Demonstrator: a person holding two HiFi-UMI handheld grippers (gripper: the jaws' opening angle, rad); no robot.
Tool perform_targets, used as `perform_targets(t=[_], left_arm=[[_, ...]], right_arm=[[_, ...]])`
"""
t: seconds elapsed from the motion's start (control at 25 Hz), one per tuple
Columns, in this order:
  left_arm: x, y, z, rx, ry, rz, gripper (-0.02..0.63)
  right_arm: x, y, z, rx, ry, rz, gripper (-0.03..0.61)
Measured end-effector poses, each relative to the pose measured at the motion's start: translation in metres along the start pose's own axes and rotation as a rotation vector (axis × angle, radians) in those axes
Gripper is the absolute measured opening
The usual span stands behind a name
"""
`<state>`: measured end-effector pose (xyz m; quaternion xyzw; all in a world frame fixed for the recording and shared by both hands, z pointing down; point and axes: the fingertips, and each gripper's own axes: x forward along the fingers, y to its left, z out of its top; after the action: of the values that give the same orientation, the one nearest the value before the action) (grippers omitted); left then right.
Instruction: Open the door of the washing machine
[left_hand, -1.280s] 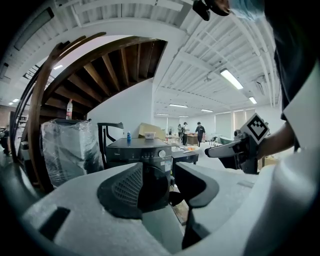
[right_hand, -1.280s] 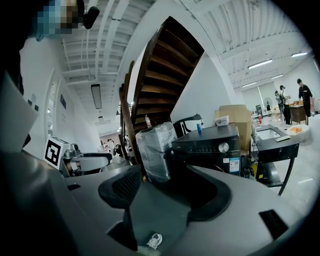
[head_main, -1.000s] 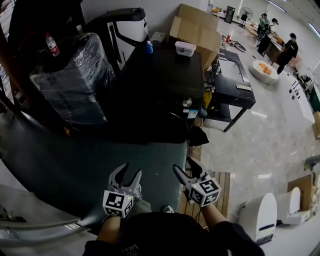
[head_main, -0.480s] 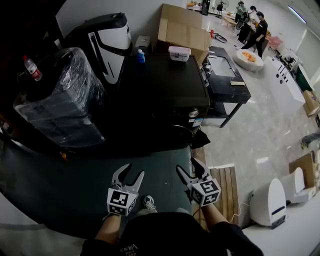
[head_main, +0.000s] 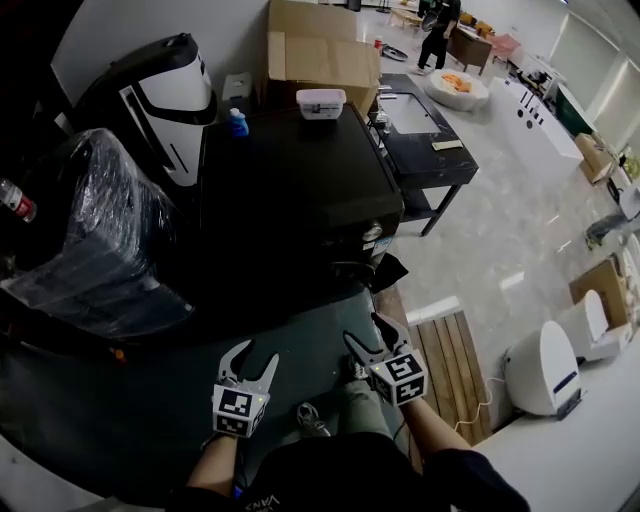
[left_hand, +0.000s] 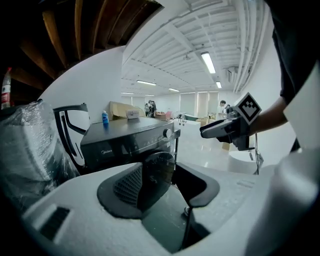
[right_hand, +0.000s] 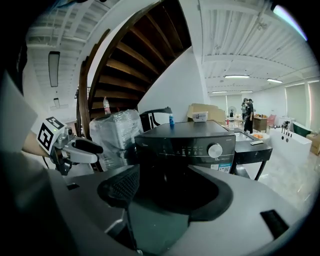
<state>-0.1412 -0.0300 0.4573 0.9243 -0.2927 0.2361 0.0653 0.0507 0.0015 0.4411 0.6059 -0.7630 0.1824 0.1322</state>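
Lettering "Midea" on black washing machine; left hand-held gripper and right hand-held gripper agape, empty.

Black front-loading washing machine, upright on the floor, its flat top dark and glossy. A control panel with a silver dial runs along the upper front. Below it the round, dark-glass door sits closed, flush against the front.

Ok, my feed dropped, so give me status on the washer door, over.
Left gripper and right gripper open, empty, short of the washing machine. Door looks shut, untouched. Nothing seen in the way.
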Motion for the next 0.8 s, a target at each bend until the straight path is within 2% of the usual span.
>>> perform_targets(t=[0.2,0.52,0.68,0.8], left_arm=[[0.058,0.009,0.002,0.123,0.055,-0.029,0.201],[0.153,0.021,0.013,0.193,0.121,-0.066,0.202],[0.199,0.031,-0.003,0.234,0.187,-0.066,0.202],[0.231,0.038,-0.009,0.271,0.220,-0.068,0.202]], right_arm=[[0.040,-0.040,-0.015,-0.066,0.081,0.026,0.285],[0.108,-0.113,-0.044,-0.149,0.219,0.052,0.285],[0.139,-0.145,-0.066,-0.221,0.259,0.075,0.296],[0.164,-0.165,-0.086,-0.323,0.311,0.102,0.304]])
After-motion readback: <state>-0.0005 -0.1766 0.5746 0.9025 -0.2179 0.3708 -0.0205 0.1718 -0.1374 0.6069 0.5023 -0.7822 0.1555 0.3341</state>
